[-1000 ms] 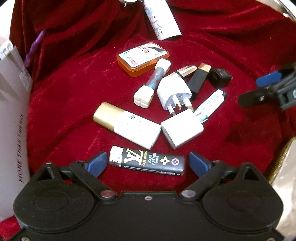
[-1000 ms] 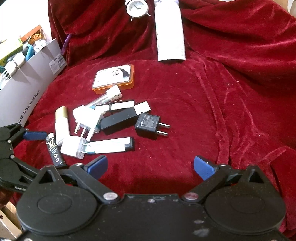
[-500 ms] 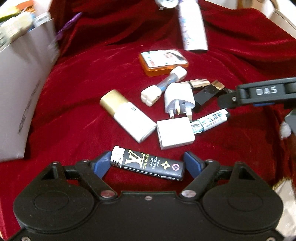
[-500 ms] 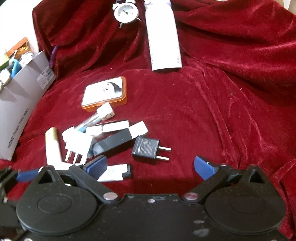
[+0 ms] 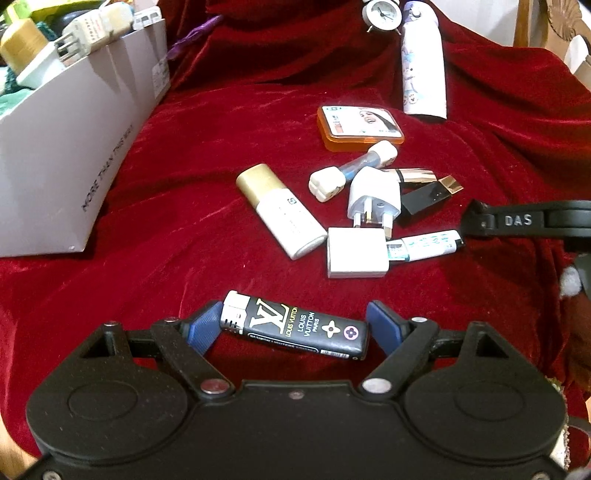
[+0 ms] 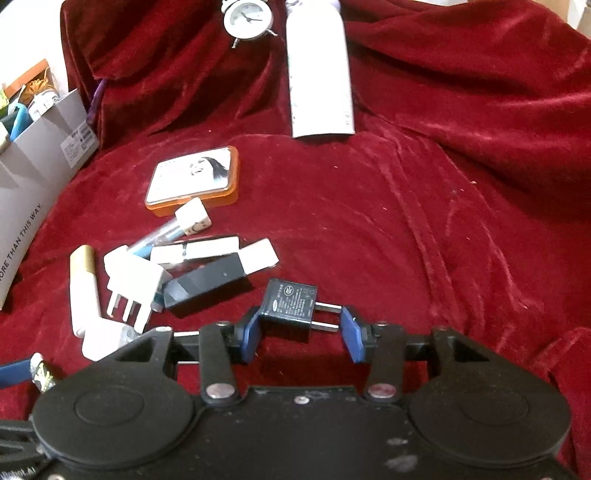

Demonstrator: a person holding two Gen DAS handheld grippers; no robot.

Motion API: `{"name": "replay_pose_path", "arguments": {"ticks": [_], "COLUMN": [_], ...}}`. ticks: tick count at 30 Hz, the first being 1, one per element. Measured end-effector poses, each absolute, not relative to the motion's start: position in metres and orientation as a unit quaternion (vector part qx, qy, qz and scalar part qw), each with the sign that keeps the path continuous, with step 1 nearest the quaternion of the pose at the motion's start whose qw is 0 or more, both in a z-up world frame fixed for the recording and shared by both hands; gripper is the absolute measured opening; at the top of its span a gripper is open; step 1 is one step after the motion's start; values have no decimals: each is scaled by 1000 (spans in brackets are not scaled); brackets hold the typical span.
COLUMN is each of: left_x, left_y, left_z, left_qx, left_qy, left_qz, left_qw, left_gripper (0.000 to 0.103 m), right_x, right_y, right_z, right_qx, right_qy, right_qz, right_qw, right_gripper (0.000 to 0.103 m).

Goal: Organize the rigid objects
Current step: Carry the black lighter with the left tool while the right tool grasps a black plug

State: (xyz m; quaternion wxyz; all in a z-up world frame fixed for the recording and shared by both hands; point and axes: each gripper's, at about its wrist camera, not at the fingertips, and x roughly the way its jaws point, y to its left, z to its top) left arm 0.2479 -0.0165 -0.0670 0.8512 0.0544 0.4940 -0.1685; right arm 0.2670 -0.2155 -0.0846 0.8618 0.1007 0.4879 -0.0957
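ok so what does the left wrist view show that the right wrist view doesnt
Only the left wrist view shows the left gripper shut on the black lighter, whole. Only the right wrist view shows the right gripper, whose jaws have just closed on the black plug adapter. Both show the orange tin, alarm clock and grey box.

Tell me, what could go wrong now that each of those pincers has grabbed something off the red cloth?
The right gripper pinches the black plug adapter end to end, one pad only on its thin prongs, so it could swivel or slip out. The left gripper likewise holds the black lighter by its ends, tilted; it may pivot when lifted. The two grippers work close together near the pile, so they could bump.
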Motion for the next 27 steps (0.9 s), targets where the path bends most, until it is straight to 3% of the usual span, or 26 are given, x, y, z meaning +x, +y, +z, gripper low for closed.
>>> {"name": "replay_pose_path", "arguments": {"ticks": [27], "left_x": [161], "left_y": [-27], "left_z": [-13], "left_qx": [29], "left_qy": [460], "left_qz": [-178], "left_qw": [870], "left_gripper": [80], "right_x": [150], "right_y": [-205], "right_z": [-19], "right_qx": [94], "right_qy": [443], "right_qz": [-19], "right_qw": [892], "right_gripper": [44]}}
